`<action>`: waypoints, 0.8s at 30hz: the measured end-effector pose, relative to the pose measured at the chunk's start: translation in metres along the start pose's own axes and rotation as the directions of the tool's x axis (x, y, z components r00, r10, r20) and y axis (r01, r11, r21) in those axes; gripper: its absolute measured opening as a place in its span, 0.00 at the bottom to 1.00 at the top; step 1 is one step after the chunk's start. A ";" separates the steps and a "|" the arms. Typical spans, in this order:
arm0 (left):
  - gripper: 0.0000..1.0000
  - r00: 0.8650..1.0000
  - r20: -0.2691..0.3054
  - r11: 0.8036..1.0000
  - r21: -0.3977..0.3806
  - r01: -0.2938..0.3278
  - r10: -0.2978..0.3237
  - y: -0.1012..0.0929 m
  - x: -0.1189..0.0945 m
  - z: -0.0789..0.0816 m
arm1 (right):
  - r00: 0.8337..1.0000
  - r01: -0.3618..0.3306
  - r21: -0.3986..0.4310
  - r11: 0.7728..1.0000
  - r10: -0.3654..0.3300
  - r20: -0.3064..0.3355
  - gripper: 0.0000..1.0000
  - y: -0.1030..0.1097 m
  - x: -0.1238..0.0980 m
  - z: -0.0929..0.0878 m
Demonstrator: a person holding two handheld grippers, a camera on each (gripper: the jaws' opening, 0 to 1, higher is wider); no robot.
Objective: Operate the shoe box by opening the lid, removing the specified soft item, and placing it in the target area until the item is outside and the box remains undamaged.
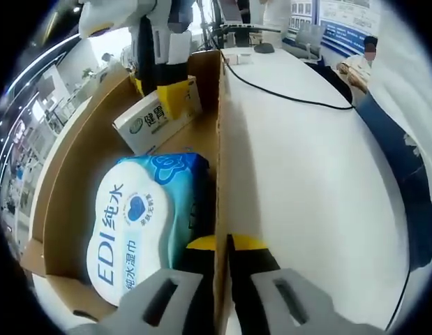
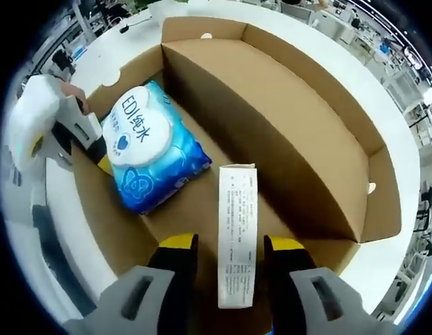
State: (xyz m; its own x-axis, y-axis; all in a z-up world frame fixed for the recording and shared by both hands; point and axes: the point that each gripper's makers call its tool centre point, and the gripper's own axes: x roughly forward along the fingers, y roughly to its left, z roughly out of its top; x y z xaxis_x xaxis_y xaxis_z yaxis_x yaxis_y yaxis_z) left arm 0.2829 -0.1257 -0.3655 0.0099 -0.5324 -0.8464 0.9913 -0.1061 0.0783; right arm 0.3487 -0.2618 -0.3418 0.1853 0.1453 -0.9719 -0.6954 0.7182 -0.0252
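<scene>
The brown cardboard shoe box [image 2: 285,167] lies open, its lid [image 2: 320,84] folded back. Inside lie a blue-and-white wet-wipes pack [image 2: 149,150] and a narrow white carton [image 2: 236,230] with small print. My right gripper [image 2: 231,244] is open, its yellow-tipped jaws on either side of the carton with a gap on each side. In the left gripper view, the pack [image 1: 142,223] lies close by and the carton [image 1: 156,118] farther off, under the right gripper [image 1: 163,77]. My left gripper [image 1: 224,244] is shut on the box's side wall [image 1: 219,153].
The box stands on a white table [image 1: 292,174]. A black cable [image 1: 285,94] runs across it toward devices at the far end. A person's blue sleeve [image 1: 390,146] rests along the table's right edge. Office furniture surrounds the table.
</scene>
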 end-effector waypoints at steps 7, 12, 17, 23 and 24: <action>0.01 1.000 0.000 1.000 0.000 -0.001 0.001 0.000 0.000 0.000 | 1.000 -0.014 0.008 1.000 0.015 -0.022 0.43 0.001 0.017 -0.006; 0.01 1.000 0.001 1.000 0.002 0.001 -0.001 0.000 0.000 0.000 | 1.000 -0.018 0.025 1.000 0.018 -0.022 0.42 0.000 0.017 -0.007; 0.01 1.000 0.001 1.000 0.005 0.003 -0.003 -0.001 0.000 0.000 | 1.000 -0.021 0.024 0.999 0.021 -0.010 0.34 -0.001 0.017 -0.004; 0.01 1.000 0.000 1.000 0.003 0.003 -0.003 0.000 0.000 0.000 | 1.000 -0.017 0.018 1.000 0.017 -0.010 0.33 -0.002 0.020 -0.005; 0.01 1.000 0.000 1.000 0.003 0.003 -0.004 0.000 0.000 0.000 | 1.000 -0.018 0.018 1.000 0.018 -0.011 0.30 -0.002 0.021 -0.006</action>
State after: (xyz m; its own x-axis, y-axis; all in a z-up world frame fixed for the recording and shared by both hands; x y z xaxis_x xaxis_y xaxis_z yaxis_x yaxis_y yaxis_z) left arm 0.2824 -0.1257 -0.3654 0.0064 -0.5322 -0.8466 0.9909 -0.1106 0.0771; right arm 0.3496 -0.2640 -0.3633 0.1652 0.1505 -0.9747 -0.6860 0.7276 -0.0039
